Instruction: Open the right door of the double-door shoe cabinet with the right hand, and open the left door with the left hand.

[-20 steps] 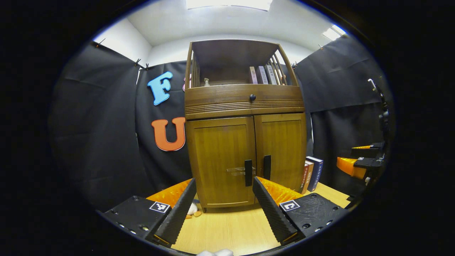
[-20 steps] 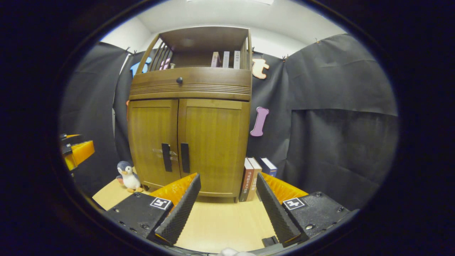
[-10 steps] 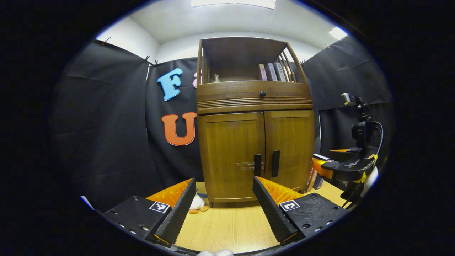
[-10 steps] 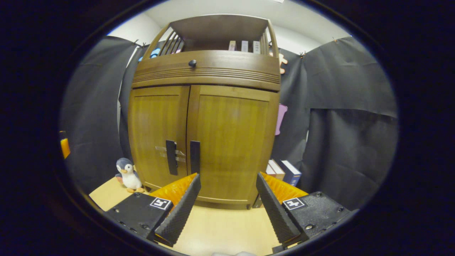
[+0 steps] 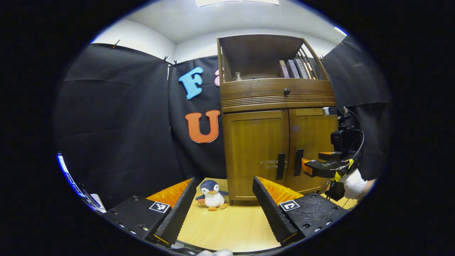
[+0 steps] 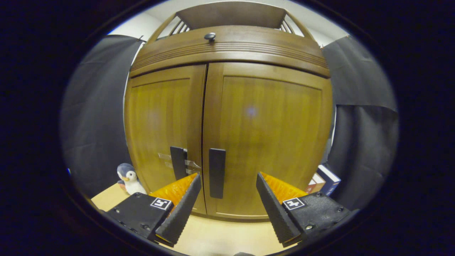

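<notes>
The shoe cabinet stands at the back edge of the wooden table, against the black cloth wall. Both lower doors are shut and flush: the left door and the right door meet at a closed centre seam, each carrying a dark vertical handle beside that seam. No part of the task is done, judging by the doors; both openings remain. The right gripper is close in front of the right door, its fingers spread wide with nothing between them, and the right door handle sits just inside the left finger's line, not yet gripped. In the left gripper view that same tool reaches toward the handles from the right side, held by a gloved hand. The left gripper hangs well back over the table's front edge, fingers likewise parted and empty, pointed at the cabinet's left corner. The left door handle is untouched. A toy penguin stands on the table by the cabinet's left foot; books lean at its right side. The right handle grasp appears to be the step in hand.
</notes>
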Action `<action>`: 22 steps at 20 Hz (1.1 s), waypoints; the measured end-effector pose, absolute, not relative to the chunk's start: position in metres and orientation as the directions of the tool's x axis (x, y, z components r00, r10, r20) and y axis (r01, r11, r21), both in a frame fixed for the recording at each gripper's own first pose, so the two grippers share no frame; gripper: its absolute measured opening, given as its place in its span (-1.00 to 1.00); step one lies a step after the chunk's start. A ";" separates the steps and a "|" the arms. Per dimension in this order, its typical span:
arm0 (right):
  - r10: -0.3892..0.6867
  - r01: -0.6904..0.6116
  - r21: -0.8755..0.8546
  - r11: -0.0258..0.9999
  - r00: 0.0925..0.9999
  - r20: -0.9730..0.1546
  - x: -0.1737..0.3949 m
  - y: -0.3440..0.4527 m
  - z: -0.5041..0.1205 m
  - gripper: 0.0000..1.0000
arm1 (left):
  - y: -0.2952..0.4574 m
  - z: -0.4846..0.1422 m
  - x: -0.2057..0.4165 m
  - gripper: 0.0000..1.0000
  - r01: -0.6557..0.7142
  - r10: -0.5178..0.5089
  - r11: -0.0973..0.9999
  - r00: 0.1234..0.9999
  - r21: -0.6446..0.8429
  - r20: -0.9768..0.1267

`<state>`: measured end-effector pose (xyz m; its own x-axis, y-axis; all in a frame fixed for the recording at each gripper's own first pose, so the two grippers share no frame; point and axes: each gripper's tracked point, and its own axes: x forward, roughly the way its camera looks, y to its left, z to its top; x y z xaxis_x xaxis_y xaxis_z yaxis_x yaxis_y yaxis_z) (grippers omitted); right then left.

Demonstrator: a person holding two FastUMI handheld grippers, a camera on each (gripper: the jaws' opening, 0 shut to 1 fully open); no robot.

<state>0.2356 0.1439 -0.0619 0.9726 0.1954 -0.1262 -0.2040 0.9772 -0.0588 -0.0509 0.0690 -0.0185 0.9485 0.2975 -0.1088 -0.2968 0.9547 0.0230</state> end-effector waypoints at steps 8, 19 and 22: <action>0.223 -0.231 -0.020 0.973 0.955 -0.197 0.291 0.164 -0.084 0.69 | 0.082 -0.018 -0.053 0.92 -0.398 0.398 0.917 0.907 0.030 -0.139; 0.225 -0.228 0.010 0.974 0.951 -0.210 0.299 0.169 -0.092 -0.29 | 0.086 -0.016 -0.058 0.92 -0.400 0.402 0.915 0.905 0.044 -0.140; 0.247 -0.252 0.009 0.968 0.943 -0.224 0.293 0.168 -0.093 -0.34 | 0.084 -0.019 -0.061 0.92 -0.389 0.391 0.920 0.911 0.038 -0.134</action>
<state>0.2931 0.1679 -0.0930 0.9426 0.2474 -0.2242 -0.2518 0.9677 0.0092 -0.0615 0.0845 -0.0189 0.9107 0.3907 -0.1342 -0.3893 0.9203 0.0377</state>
